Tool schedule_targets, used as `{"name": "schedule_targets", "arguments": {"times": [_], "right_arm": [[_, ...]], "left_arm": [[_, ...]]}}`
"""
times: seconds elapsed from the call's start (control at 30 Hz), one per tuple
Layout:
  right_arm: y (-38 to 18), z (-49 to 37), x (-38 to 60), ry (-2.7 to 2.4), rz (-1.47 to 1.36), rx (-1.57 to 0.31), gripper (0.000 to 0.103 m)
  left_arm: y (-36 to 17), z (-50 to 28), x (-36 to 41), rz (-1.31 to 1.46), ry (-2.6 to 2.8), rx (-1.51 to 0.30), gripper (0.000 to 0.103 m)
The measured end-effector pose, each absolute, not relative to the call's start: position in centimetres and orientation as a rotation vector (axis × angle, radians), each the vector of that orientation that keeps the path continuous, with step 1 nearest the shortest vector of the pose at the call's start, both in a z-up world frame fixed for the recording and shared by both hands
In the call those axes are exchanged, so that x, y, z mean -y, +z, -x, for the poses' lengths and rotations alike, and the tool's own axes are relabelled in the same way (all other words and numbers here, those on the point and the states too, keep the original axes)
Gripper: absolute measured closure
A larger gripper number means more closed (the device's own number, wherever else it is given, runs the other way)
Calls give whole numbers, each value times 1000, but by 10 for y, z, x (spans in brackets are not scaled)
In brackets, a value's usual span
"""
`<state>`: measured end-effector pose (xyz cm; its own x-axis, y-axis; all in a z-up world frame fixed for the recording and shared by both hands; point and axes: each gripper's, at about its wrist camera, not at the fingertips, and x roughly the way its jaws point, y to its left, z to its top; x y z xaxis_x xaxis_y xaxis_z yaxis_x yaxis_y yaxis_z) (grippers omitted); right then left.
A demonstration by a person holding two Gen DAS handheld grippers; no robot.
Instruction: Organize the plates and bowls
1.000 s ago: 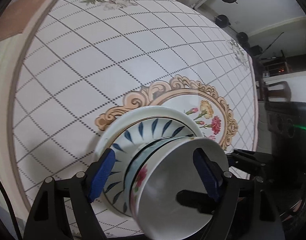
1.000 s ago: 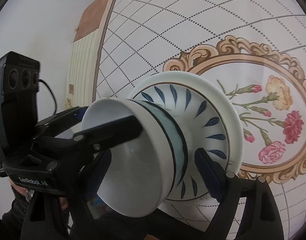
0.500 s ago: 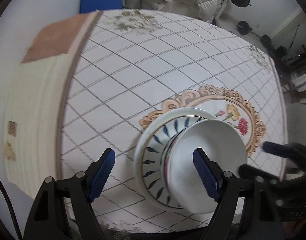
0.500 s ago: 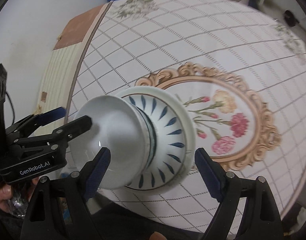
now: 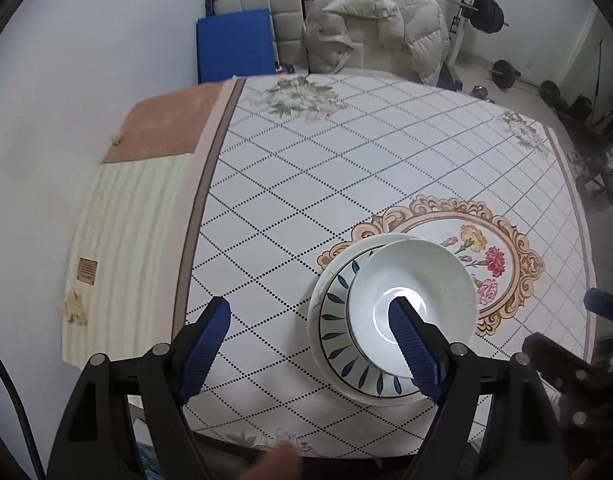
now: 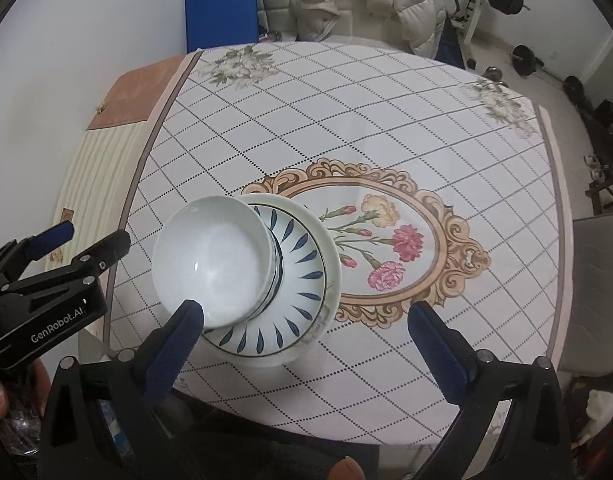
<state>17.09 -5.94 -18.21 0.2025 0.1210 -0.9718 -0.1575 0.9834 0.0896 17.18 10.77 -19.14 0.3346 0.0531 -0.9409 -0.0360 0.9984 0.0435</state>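
On the table (image 5: 290, 184), a white bowl (image 6: 214, 260) sits stacked on the leaf-patterned plate (image 6: 302, 280); both grippers' fingers spread, empty.

A stack of bowls (image 6: 214, 264) sits on a plate (image 6: 302, 264), and the plate rests on the table (image 6: 346, 128) near its front edge. Behind the table, a jacket (image 5: 370, 32) lies over a chair (image 5: 258, 0), with a mat (image 5: 234, 44) to its left.
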Motion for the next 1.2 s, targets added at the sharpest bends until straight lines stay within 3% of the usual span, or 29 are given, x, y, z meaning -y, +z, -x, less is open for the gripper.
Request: {"name": "schedule_targets", "arguments": {"times": [0.07,0.17,0.2,0.7,1.2], "right_arm": [[-176,-164,59,175,45,-1329,0],[-166,-154,60,133,73,-1290,0],[-163,-152,61,120,82,-1279,0],[-137,-132,93,92,50,-1213,0],[-23,-37,113,61,107,-1033,0]], "left_arm": [[-185,-167,-104,-42,67,-1212,13],[-174,-158,-100,-61,89,-1173,11],[-172,-156,-99,-56,90,-1169,1],[-159,-133,-78,-6,154,-1185,0],[-50,-55,-69,40,121,-1044,0]]}}
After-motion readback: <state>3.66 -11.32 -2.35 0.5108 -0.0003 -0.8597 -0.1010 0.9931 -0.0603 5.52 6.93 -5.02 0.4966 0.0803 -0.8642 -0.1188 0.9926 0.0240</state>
